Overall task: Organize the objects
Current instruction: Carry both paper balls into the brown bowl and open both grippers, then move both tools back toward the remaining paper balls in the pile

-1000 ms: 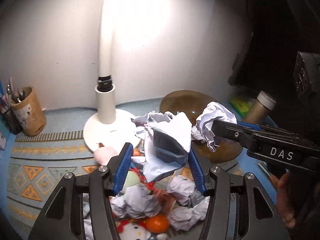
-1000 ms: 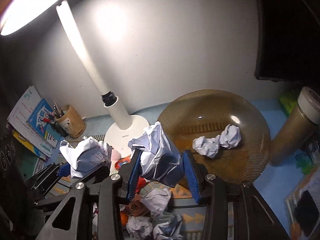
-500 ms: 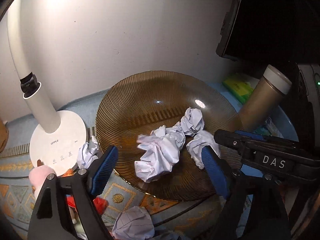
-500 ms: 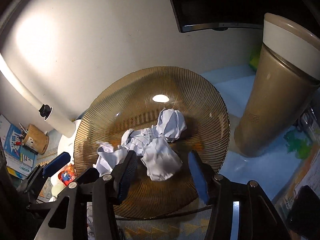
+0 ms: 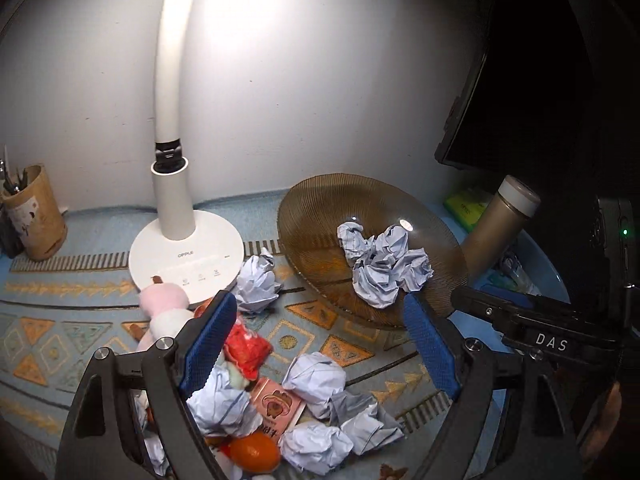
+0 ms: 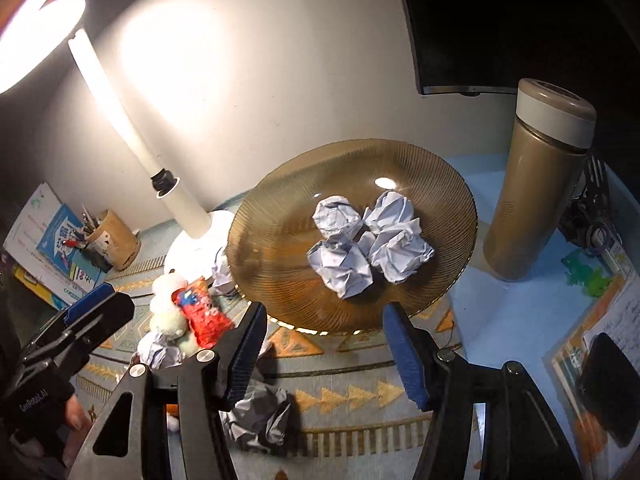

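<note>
An amber ribbed glass plate holds several crumpled paper balls. More paper balls lie loose on the patterned mat, one beside the lamp base and one under my right gripper. My left gripper is open and empty, above the mat in front of the plate. My right gripper is open and empty, just short of the plate's near rim. It also shows in the left wrist view.
A white desk lamp stands left of the plate. A tan flask stands right of it. A plush toy, red packet, orange and card lie on the mat. A pen cup is far left.
Both grippers carried paper balls to the plate and let them go there. Both have since drawn back from the plate, open and empty.
</note>
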Demonstrator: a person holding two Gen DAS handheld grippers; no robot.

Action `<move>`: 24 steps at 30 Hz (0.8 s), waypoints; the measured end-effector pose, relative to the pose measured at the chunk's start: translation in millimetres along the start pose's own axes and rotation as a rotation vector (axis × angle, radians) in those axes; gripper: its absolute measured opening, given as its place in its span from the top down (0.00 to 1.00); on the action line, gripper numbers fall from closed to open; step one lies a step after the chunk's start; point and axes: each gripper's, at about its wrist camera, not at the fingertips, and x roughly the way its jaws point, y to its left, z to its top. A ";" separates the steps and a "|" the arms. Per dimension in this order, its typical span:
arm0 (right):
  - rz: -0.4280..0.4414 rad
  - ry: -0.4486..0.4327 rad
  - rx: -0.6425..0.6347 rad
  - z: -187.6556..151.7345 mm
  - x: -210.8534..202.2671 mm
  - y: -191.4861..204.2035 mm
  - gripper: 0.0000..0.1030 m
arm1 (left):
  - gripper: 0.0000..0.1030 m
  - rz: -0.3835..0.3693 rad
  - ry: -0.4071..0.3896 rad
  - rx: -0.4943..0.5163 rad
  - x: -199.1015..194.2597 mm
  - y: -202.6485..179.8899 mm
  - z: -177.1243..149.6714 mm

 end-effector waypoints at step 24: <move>0.024 -0.122 -0.007 -111.7 27.7 -6.0 0.36 | 0.16 0.178 -0.057 -0.274 -43.3 145.9 -156.7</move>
